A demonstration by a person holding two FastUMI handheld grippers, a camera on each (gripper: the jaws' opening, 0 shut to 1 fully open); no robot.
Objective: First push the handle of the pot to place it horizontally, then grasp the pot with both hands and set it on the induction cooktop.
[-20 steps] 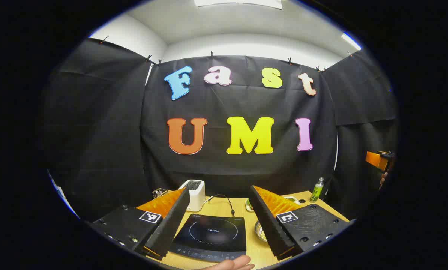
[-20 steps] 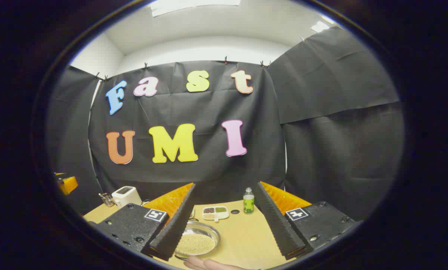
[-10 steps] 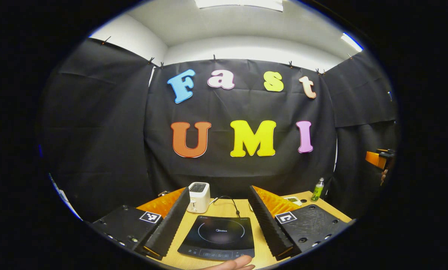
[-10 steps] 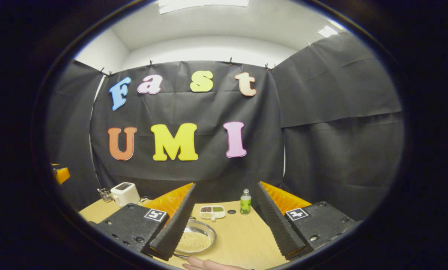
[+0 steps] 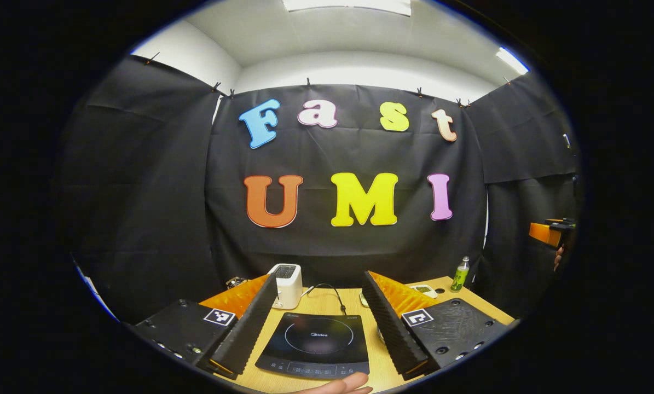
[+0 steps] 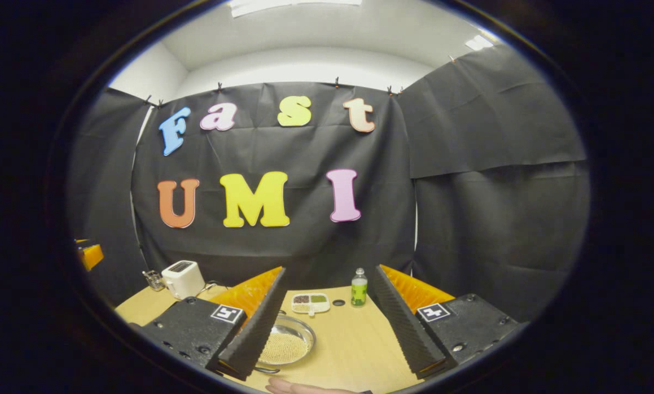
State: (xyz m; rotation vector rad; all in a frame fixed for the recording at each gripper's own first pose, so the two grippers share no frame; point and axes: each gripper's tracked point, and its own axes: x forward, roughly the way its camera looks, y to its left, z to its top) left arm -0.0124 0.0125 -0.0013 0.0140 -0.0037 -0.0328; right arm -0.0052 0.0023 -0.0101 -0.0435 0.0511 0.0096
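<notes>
A shallow steel pot (image 6: 291, 343) holding pale yellow grains sits on the wooden table (image 6: 354, 345), partly behind one finger of my right gripper (image 6: 330, 271). A thin bit of its handle (image 6: 266, 370) shows at the near side. The right gripper hovers open above the table with nothing between its fingers. The black induction cooktop (image 5: 318, 342) lies flat between the fingers of my left gripper (image 5: 320, 276), which is also open and holds nothing. The right gripper (image 5: 548, 232) appears far right in the left gripper view, and the left gripper (image 6: 88, 254) far left in the right gripper view.
A white toaster (image 5: 287, 284) stands behind the cooktop with a black cable (image 5: 329, 293) beside it. A green bottle (image 6: 359, 288) and a small divided dish (image 6: 310, 302) sit at the table's back. A wire rack (image 6: 154, 280) is next to the toaster. A hand (image 5: 340, 384) shows at the bottom.
Both views have shifted only slightly. The pot and the back items sit a little higher in the right gripper view. Both grippers stay open.
</notes>
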